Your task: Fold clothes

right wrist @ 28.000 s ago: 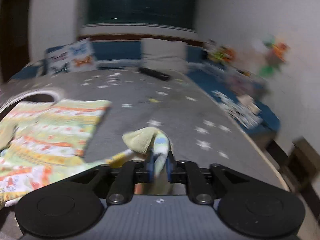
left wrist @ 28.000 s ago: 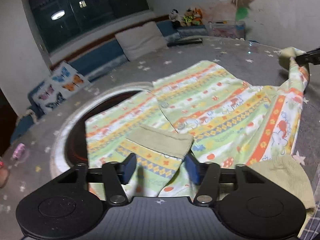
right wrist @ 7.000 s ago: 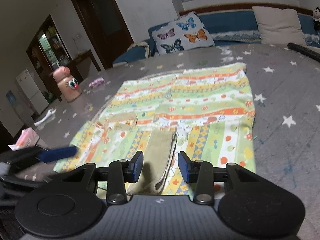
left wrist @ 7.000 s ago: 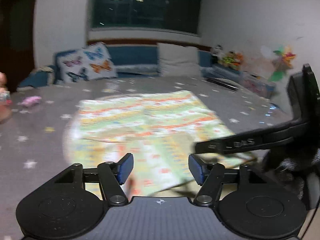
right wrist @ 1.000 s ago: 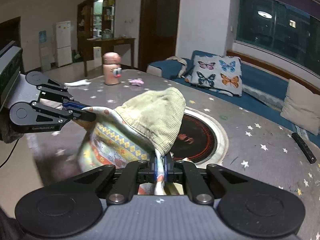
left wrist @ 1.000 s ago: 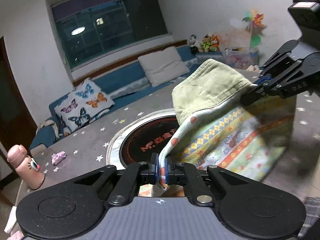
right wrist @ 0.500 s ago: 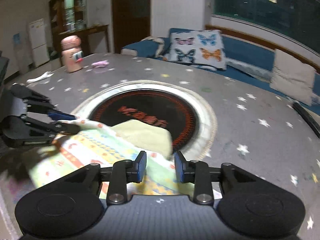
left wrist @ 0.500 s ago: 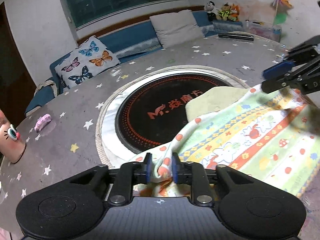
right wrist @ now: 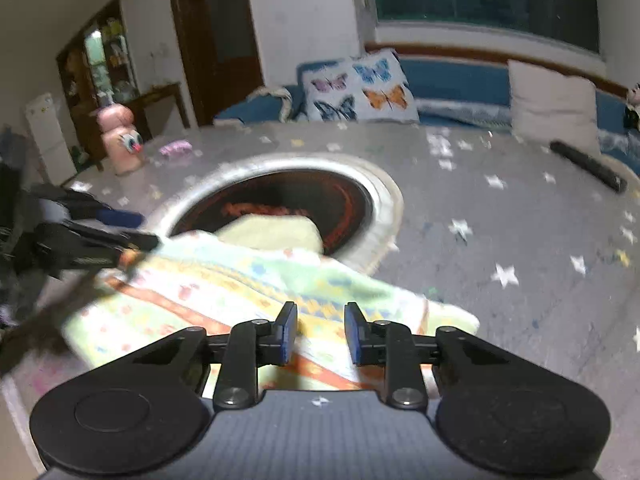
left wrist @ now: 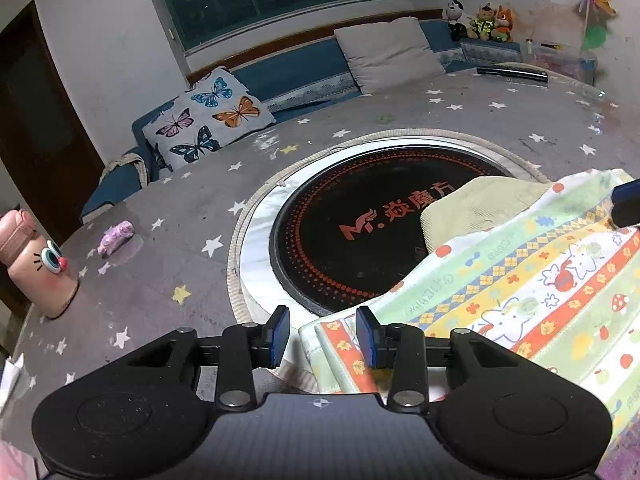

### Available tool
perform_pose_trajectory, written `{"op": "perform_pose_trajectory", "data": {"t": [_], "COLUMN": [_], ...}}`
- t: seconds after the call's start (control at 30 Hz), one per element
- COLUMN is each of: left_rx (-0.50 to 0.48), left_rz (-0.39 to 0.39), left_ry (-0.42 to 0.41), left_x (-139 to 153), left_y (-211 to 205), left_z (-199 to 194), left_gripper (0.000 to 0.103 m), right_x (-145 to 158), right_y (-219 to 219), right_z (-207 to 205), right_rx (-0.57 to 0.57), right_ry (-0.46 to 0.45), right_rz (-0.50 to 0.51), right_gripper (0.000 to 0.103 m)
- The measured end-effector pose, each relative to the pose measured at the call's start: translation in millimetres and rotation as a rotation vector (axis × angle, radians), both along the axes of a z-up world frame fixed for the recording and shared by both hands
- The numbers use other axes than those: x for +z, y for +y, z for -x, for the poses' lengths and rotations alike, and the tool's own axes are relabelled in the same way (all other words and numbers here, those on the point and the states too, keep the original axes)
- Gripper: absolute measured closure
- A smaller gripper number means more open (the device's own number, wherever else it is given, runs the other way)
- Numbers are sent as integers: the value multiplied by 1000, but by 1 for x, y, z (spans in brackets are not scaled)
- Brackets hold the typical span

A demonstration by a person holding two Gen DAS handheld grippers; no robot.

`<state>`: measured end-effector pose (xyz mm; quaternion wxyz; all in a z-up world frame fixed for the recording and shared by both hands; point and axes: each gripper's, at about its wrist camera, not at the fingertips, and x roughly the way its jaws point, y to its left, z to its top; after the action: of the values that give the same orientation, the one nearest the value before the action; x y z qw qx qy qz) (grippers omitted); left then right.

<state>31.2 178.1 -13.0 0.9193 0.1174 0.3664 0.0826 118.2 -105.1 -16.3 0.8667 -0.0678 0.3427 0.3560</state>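
A child's patterned garment (left wrist: 520,292) with green, yellow and orange stripes lies folded on the grey star-print table, its olive ribbed cuff (left wrist: 476,208) resting over the black round hotplate (left wrist: 360,224). My left gripper (left wrist: 322,336) is open, its fingers just above the garment's near corner. My right gripper (right wrist: 320,332) is open over the garment (right wrist: 248,292) near its edge. The left gripper also shows at the left of the right wrist view (right wrist: 88,240).
A pink cartoon bottle (left wrist: 34,264) and a small pink wrapper (left wrist: 116,236) sit at the table's left. A black remote (right wrist: 586,164) lies at the far right. A blue sofa with butterfly pillows (left wrist: 208,116) runs behind the table (left wrist: 140,280).
Both grippers lowered the lifted garment onto the table, let go and opened. Both have drawn back a little from the cloth.
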Motion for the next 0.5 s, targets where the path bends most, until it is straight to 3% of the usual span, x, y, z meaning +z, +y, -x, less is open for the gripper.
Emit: {"op": "perform_pose_trajectory", "data": {"t": [0.03,0.07,0.17,0.3,0.5], "left_rx": [6,9,-1,-74,-167], "left_rz": [0,2,12,64,115], "left_ry": [-3,-7,-33,-52,-19], "left_x": [2,4,15,25,19], "left_y": [1,1,-3,-20,-50], "left_z": [1,3,8,8,-15], "left_gripper": [63,63,64,64,64], "right_x": [-4,-4,5,16,6], "right_y": [-1,-3,-12,1,44], "right_z": [-4,-8,-15,-8,-16], "right_rx": [-24,-50,-106,-29,45], "right_ry": [5,14,21,-4,13], "right_rz": [9,0,-49,-66,-28], "right_gripper": [93,96,95,95,94]}}
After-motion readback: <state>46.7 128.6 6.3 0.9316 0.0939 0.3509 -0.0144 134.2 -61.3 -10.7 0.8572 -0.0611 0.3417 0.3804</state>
